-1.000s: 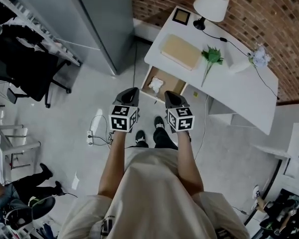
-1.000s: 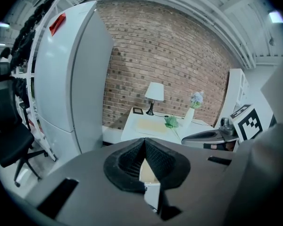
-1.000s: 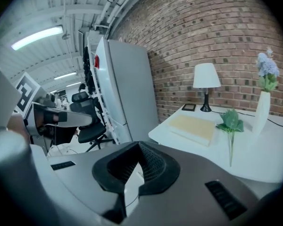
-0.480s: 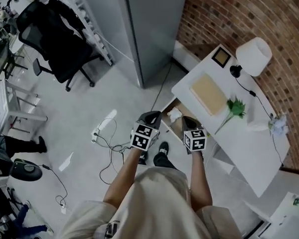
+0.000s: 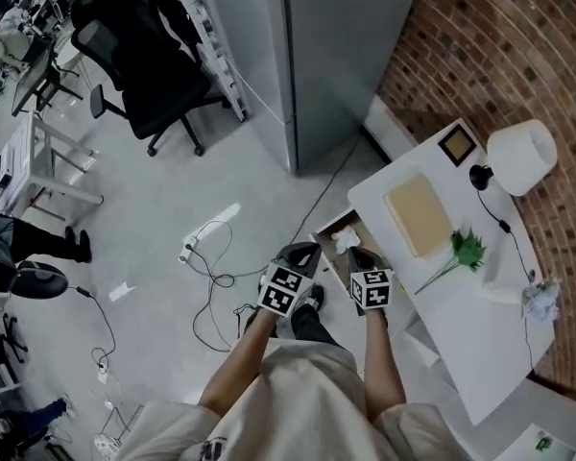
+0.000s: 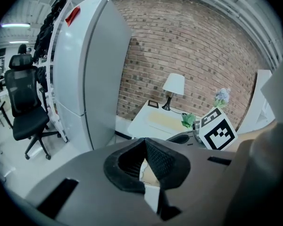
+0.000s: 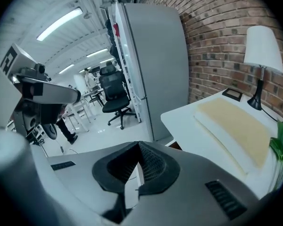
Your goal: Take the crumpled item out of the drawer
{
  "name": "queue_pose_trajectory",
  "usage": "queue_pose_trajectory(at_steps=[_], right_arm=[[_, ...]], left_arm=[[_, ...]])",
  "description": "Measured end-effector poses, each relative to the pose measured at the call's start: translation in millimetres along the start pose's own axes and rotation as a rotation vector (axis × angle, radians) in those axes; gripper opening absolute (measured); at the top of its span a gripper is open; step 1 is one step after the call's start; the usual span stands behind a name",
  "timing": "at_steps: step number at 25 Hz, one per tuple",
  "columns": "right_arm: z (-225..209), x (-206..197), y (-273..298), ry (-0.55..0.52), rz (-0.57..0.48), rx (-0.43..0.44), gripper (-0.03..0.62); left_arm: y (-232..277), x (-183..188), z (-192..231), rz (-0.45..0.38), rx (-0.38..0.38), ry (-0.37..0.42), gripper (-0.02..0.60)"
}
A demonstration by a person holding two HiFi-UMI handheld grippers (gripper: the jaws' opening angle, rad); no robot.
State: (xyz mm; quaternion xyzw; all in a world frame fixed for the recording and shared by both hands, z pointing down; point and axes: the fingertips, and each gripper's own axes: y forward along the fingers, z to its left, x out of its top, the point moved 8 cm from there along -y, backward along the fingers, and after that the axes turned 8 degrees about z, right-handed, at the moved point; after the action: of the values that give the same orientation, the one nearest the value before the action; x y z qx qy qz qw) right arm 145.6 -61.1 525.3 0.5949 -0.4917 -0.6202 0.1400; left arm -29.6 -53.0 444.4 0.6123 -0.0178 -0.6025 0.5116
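Note:
A white crumpled item (image 5: pixel 346 239) lies in the open wooden drawer (image 5: pixel 323 232) at the left end of the white desk (image 5: pixel 451 305). In the head view both grippers hover over the drawer's near side. My left gripper (image 5: pixel 306 251) sits at the drawer's left edge, shut and empty. My right gripper (image 5: pixel 358 255) is just below the crumpled item, shut and empty. In the left gripper view the jaws (image 6: pixel 144 143) meet, with the desk (image 6: pixel 153 121) beyond. In the right gripper view the jaws (image 7: pixel 138 146) also meet with nothing between them.
On the desk are a white lamp (image 5: pixel 521 157), a tan pad (image 5: pixel 418 214), a green plant (image 5: pixel 466 250), a small frame (image 5: pixel 456 145) and a crumpled wad (image 5: pixel 540 299). A grey cabinet (image 5: pixel 346 56) stands left of the desk. Cables (image 5: pixel 211 257) lie on the floor, with an office chair (image 5: pixel 149 75) beyond.
The head view has swung, so the desk and drawer now sit further right in the picture. Both grippers remain shut by the drawer's near side.

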Motion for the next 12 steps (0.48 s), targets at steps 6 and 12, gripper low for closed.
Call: queue_pose_trajectory(at_steps=[6,12], right_arm=[[-1.2,-8.3,18.0,-0.02,0.041,0.036,0.025],[-7.0,-21.0,32.3,-0.035,0.077,0.036,0.025]], left_arm=[[13.6,-14.0,-9.2,0.017,0.007,-0.036,0.015],[23.4,-22.3,-16.5,0.011,0.008,-0.054,0.015]])
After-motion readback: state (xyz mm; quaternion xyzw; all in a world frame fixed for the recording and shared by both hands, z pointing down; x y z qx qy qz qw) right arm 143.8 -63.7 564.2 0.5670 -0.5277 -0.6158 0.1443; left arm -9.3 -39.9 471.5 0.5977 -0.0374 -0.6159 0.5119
